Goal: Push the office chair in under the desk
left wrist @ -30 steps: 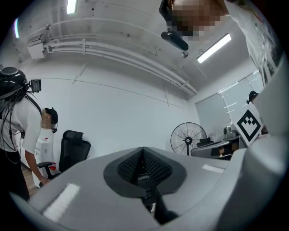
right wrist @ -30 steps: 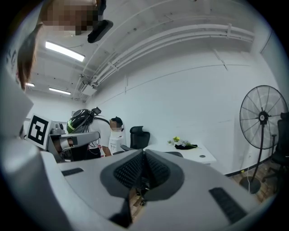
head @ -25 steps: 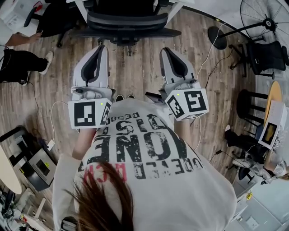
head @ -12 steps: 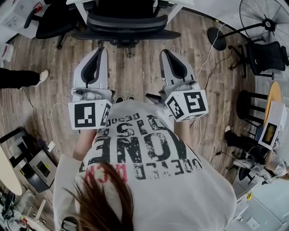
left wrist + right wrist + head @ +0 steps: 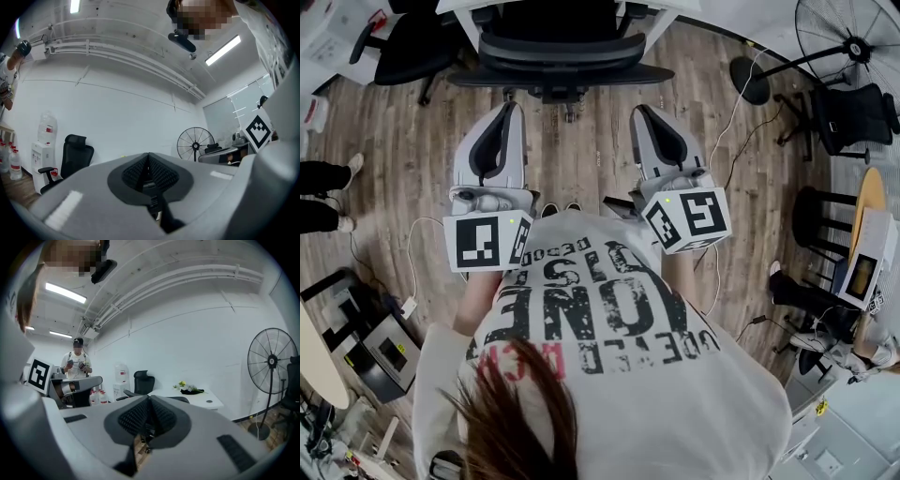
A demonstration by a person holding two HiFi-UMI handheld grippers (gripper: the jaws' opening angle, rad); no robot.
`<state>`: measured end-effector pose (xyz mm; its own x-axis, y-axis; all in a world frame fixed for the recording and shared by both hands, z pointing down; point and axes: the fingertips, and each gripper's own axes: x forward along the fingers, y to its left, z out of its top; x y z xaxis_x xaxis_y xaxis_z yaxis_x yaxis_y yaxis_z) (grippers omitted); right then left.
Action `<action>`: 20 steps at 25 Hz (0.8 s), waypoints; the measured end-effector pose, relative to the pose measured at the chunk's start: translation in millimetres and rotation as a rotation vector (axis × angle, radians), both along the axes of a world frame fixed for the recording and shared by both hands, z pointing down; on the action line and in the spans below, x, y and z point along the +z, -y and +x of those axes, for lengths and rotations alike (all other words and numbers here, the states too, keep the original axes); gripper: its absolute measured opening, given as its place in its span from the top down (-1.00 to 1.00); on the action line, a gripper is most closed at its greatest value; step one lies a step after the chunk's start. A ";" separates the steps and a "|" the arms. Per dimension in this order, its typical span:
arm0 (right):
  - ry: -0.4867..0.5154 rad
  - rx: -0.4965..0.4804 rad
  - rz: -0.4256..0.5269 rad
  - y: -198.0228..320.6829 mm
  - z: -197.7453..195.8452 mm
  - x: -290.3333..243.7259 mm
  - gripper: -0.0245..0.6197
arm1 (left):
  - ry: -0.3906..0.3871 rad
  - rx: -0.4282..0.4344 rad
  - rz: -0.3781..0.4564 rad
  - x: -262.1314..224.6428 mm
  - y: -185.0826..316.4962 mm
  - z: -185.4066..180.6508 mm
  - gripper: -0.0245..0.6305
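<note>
Black office chair (image 5: 562,56) looks mostly under the table (image 5: 652,9); my left tool (image 5: 510,103) and right tool (image 5: 639,109) are closed, empty, just short of it.

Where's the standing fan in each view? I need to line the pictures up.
Head view: standing fan at the top right corner.
Left gripper view: right of centre, against the white wall.
Right gripper view: at the right edge.
Shared landmark: spare black chair, left of the fan everywhere.

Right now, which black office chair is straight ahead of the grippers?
The centre chair, standing at the desk; the left chair and the right chair by the fan stand aside.
</note>
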<state>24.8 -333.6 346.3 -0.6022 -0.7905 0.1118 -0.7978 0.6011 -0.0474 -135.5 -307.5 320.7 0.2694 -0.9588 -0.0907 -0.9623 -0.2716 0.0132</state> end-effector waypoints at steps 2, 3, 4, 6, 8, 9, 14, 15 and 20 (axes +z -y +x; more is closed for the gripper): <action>0.000 -0.002 0.000 0.7 -0.3 0.0 0.85 | 0.000 0.001 0.000 -0.1 0.6 0.5 0.89; 0.000 -0.003 0.000 0.8 -0.3 0.3 0.85 | 0.000 0.001 0.000 -0.1 0.8 0.9 0.89; 0.000 -0.004 -0.001 0.6 -0.2 0.7 0.85 | 0.000 0.001 0.000 0.0 0.7 1.2 0.89; -0.002 -0.005 -0.003 -0.1 -0.1 1.7 0.85 | 0.001 0.002 0.001 -0.1 -0.1 1.6 0.89; -0.003 -0.006 -0.003 -1.1 -0.3 2.2 0.85 | 0.000 0.003 0.002 0.1 -1.5 1.5 0.89; -0.003 -0.006 -0.003 -1.6 -0.5 2.2 0.85 | 0.001 0.003 0.002 0.2 -2.3 1.4 0.89; 0.000 -0.008 -0.003 -2.0 -2.9 1.4 0.85 | 0.003 0.006 0.003 -0.2 -4.0 -0.1 0.89; -0.001 -0.009 -0.003 -1.9 -3.5 1.5 0.85 | 0.002 0.006 0.003 -0.3 -4.0 -0.7 0.89; -0.002 -0.013 -0.002 -1.1 -5.4 1.5 0.85 | 0.000 0.002 0.007 -1.0 -2.8 -2.4 0.89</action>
